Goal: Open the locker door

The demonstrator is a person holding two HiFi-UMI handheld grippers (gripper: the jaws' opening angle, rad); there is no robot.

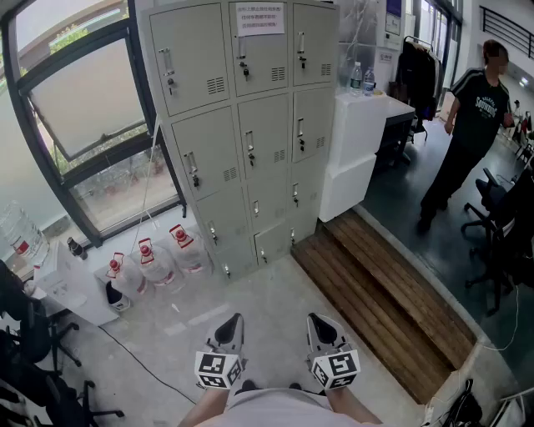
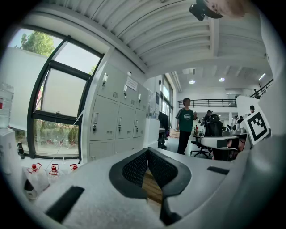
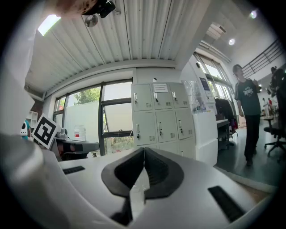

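Open office space, bare concrete floor, big window on the left wall. The grey locker bank stands at the far edge of the floor beside the window, with water jugs at its foot on the left, and a white cabinet and a wooden platform on its right. A person stands past the cabinet, well apart from the lockers. Progress: nothing done, judging by the doors, every visible one flush and closed. Left tongs and right tongs hang side by side near the bottom edge of the head view, well short of the lockers; both have their tips pinched together and hold nothing. Left to do: walk up, take a handle, pull. Unclear: which door is the target. The paper notice on the top middle door is unreadable. The bottom row's latches are too small to make out, and I can't tell whether any door is locked. The hands on the tongs are cut off at the frame edge.
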